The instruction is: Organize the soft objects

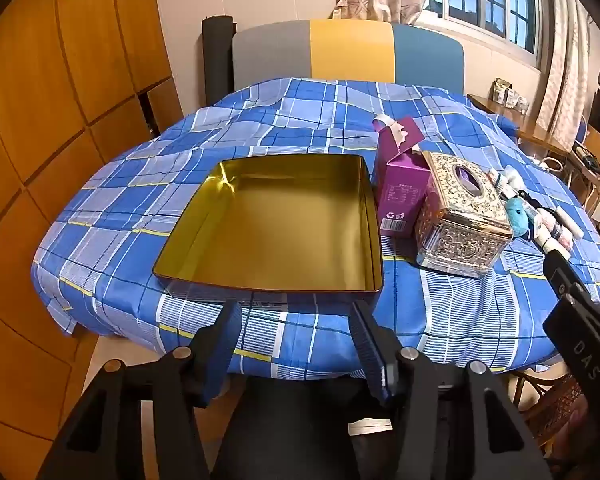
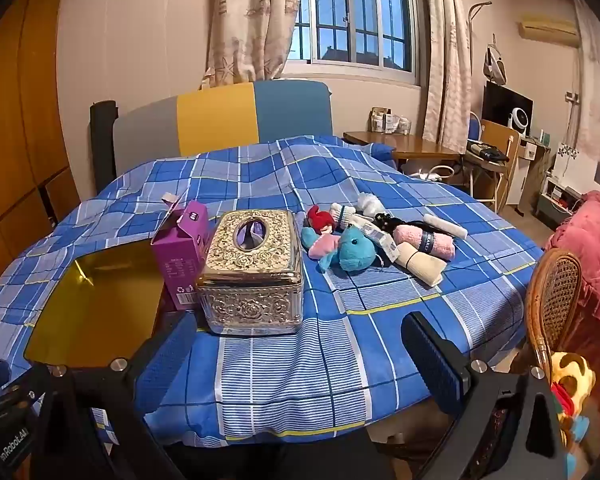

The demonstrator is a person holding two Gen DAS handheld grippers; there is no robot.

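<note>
- Hovering short of the bench (image 2: 380, 300) edge, both tools were poised and nothing had been picked up; by my read the sorting had not yet begun.
- Left gripper (image 1: 296, 320) stood with its blue-padded fingers spread wide and bare, aimed at the shallow square gold metal tin (image 1: 276, 220), whose glossy inside held nothing.
- Right gripper (image 2: 300, 344) was likewise spread apart and carrying nothing, pointed toward the soft pile.
- That pile lay well right of the tin on the blue plaid cloth: a fuzzy teal plush whale (image 2: 354, 252), a small red-haired doll (image 2: 322, 220), a rolled pink towel with a dark band (image 2: 424, 242), a rolled cream cloth (image 2: 420, 264) and a white rolled sock (image 2: 342, 214), all touching or overlapping.
- Between pile and tin stood a rigid embossed silver tissue box (image 2: 254, 272) and an opened purple cardboard carton (image 2: 184, 256), hard-edged obstacles.
- Next call, I'd judge: right gripper reaches over to the whale, nearest and squashy, pinches its body, then lifts clear of the tissue box toward the tin.
</note>
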